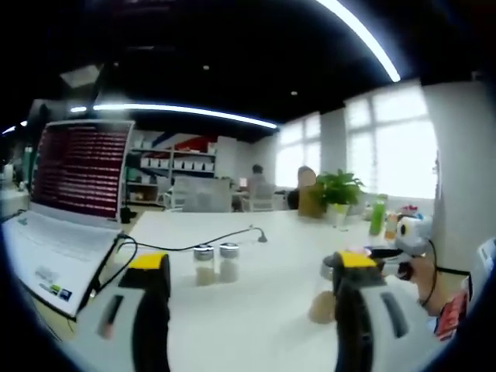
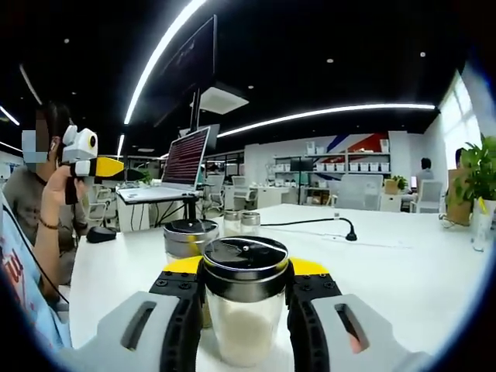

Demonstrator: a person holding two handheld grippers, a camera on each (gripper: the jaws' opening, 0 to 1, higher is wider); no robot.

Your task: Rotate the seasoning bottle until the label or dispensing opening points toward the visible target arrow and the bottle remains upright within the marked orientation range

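Two small jars (image 1: pixel 216 262) ahead, laptop (image 1: pixel 66 209) left, bare table (image 1: pixel 263 302) between

This is an open-plan office. A long white table (image 1: pixel 256 263) carries an open laptop (image 1: pixel 70 201) with a red-lit screen at its left, and a black cable (image 2: pixel 325 223) trails across it. Far back, white shelving (image 2: pixel 341 174) holds rows of small boxes beside desks and office chairs (image 2: pixel 360 192), where a seated person (image 1: pixel 256 182) works. Bright windows (image 1: pixel 384 143) line the right wall, potted plants (image 1: pixel 337 190) stand near them, and curved strip lights (image 2: pixel 325 114) cross a black ceiling.
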